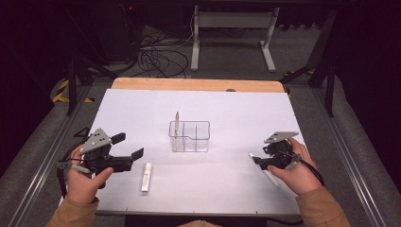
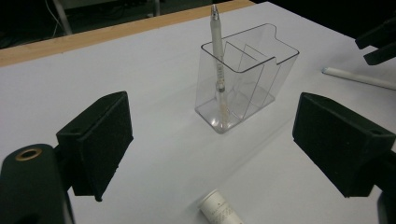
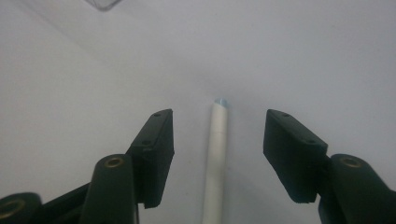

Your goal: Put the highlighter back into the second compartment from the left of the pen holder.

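A clear plastic holder [image 1: 189, 136] with compartments stands mid-table, and a slim silver pen [image 1: 177, 124] stands upright in its left end. My left gripper [image 1: 128, 145] hovers open at the left, facing the holder [image 2: 247, 79] and the pen [image 2: 218, 60]; nothing is between its jaws [image 2: 215, 140]. A short white marker [image 1: 146, 177] lies just right of it. My right gripper [image 1: 259, 161] is low over a long white pen [image 1: 272, 178] at the right. The jaws [image 3: 218, 126] straddle this pen [image 3: 215, 177] with gaps on both sides, so they are open.
White paper [image 1: 227, 109] covers the table, with a wooden edge [image 1: 198, 84] at the far side. Cables and a white table frame [image 1: 231, 21] are on the floor beyond. The right gripper's jaws [image 2: 380, 42] appear at the top right of the left gripper view.
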Tool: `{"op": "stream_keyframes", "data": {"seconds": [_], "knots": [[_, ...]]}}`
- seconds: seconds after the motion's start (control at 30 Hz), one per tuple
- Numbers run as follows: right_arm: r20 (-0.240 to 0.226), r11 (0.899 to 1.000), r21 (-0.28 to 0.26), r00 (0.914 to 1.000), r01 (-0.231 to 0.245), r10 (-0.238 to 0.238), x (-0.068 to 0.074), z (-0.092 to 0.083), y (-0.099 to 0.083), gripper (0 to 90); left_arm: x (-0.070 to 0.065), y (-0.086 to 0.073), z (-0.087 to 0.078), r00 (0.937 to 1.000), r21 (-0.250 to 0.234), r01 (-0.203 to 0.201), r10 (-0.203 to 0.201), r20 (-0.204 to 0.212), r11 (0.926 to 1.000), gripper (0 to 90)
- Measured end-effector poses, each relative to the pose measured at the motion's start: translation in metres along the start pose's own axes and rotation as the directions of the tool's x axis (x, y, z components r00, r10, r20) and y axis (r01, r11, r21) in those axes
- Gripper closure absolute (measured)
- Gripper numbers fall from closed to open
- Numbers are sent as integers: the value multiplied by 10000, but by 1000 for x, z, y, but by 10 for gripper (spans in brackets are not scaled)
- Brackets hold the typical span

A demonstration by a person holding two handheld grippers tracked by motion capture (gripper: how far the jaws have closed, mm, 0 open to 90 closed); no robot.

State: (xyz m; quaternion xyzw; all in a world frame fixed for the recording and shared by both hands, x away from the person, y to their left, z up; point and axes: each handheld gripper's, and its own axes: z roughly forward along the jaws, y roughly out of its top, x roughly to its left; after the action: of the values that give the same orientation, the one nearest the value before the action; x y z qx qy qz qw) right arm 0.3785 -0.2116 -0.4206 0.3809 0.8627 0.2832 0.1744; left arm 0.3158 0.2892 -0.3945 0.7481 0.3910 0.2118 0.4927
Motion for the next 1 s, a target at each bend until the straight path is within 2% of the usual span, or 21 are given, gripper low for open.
{"op": "stream_keyframes", "data": {"seconds": [0.2,0.47,0.63,0.73,1.0], "knots": [[-170,9969,789,9998,58,-45,0,8,1,459,1,0,-1,10000,-52,62,-63,-27,10000,129],[-159,9895,1432,9997,192,-171,-1,14,2,498,2,-1,0,10000,104,99,-99,-10,9999,124],[-98,9818,1876,9996,282,-268,0,19,2,527,1,-1,0,10000,186,88,-88,0,9998,123],[-119,9766,2134,9996,275,-255,0,22,1,558,1,-2,1,9999,144,-2,4,-147,9999,122],[87,9641,2654,9999,-123,103,3,27,0,635,-1,-2,2,10000,229,6,-4,-72,9997,122]]}}
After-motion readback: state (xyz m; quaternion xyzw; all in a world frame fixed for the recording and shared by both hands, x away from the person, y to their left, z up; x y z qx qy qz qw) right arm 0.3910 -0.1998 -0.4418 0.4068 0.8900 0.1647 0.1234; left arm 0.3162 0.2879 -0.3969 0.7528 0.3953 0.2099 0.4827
